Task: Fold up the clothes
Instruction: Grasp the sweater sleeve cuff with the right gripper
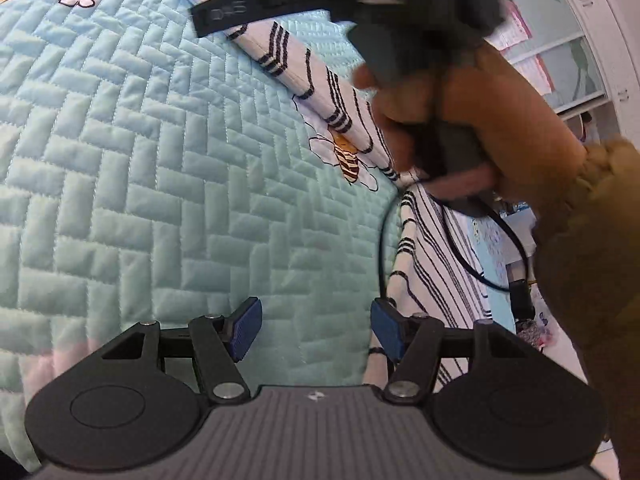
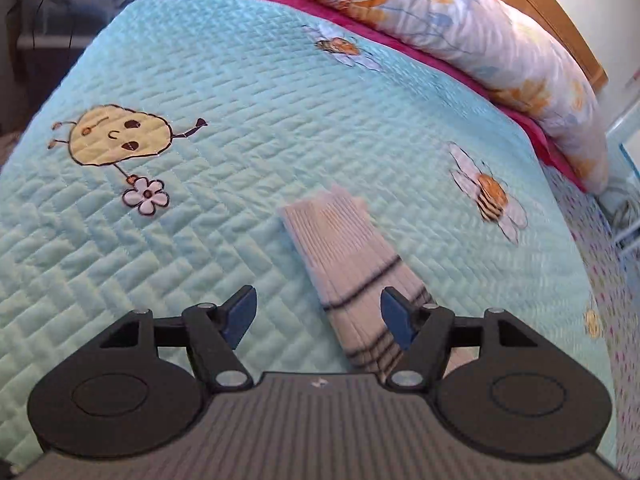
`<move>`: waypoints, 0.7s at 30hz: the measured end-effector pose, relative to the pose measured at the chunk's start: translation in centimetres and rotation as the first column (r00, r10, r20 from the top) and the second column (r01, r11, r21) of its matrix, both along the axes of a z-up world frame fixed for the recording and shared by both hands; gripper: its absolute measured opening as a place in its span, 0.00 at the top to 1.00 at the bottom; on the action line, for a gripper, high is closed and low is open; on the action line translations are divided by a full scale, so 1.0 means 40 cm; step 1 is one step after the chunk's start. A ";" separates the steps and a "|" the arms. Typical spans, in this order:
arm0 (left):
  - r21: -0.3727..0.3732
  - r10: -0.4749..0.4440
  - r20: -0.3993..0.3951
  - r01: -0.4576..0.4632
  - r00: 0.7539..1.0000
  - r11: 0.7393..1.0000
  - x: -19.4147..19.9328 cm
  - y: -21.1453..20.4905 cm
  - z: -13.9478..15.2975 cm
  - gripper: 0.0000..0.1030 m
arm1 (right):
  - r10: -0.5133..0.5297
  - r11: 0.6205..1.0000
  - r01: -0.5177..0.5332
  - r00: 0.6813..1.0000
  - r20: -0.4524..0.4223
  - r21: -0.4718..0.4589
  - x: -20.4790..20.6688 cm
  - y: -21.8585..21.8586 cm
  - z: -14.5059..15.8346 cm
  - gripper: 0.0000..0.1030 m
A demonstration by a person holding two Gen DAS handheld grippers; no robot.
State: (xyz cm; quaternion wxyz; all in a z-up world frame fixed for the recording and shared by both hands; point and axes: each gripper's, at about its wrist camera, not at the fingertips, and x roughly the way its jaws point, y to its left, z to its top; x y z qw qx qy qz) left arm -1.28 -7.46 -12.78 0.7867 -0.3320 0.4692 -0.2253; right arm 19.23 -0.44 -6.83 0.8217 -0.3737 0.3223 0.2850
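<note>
A white garment with thin black stripes lies on the quilted mint bedspread (image 1: 140, 160). Its long sleeve (image 1: 320, 76) runs from the upper left down to the body (image 1: 436, 268) at the right. My left gripper (image 1: 316, 330) is open low over the quilt, its right pad at the garment's edge and nothing between the pads. My right gripper (image 2: 318, 316) is open above the sleeve (image 2: 340, 248), which passes under its right pad and is not pinched. In the left wrist view a hand (image 1: 480, 120) holds that gripper over the sleeve, one of its fingers (image 1: 248, 8) reaching left.
A floral pillow (image 2: 460, 20) and a wooden headboard (image 2: 540, 12) bound the far side of the bed, with a pink sheet edge (image 2: 400, 46) below the pillow. White shelves (image 1: 580, 40) stand beyond the bed. A black cable (image 1: 472, 256) hangs over the garment. The bedspread stretches bare to the left.
</note>
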 end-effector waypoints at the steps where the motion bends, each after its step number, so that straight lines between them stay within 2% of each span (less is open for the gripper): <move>1: 0.002 -0.006 0.005 0.006 1.000 1.000 0.002 -0.002 0.002 0.38 | -0.002 1.000 0.003 1.000 0.015 -0.016 0.004 0.012 -0.011 0.33; 4: -0.005 -0.010 0.006 0.010 1.000 1.000 0.012 -0.003 -0.001 0.38 | -0.019 0.997 0.022 0.999 0.044 -0.079 0.021 0.039 -0.049 0.33; 8: -0.009 -0.011 0.007 0.011 1.000 1.000 0.011 0.000 -0.001 0.38 | 0.018 0.990 -0.002 0.993 0.114 -0.139 0.009 0.064 -0.089 0.33; 14: 0.020 -0.019 0.026 0.019 0.999 1.000 0.017 -0.023 0.006 0.36 | -0.052 0.989 0.072 0.987 0.152 -0.127 0.039 0.082 -0.088 0.33; 21: 0.042 -0.026 0.044 0.024 0.999 0.999 0.020 -0.037 0.003 0.33 | 0.023 0.983 0.015 0.978 0.208 -0.180 -0.001 0.074 -0.108 0.32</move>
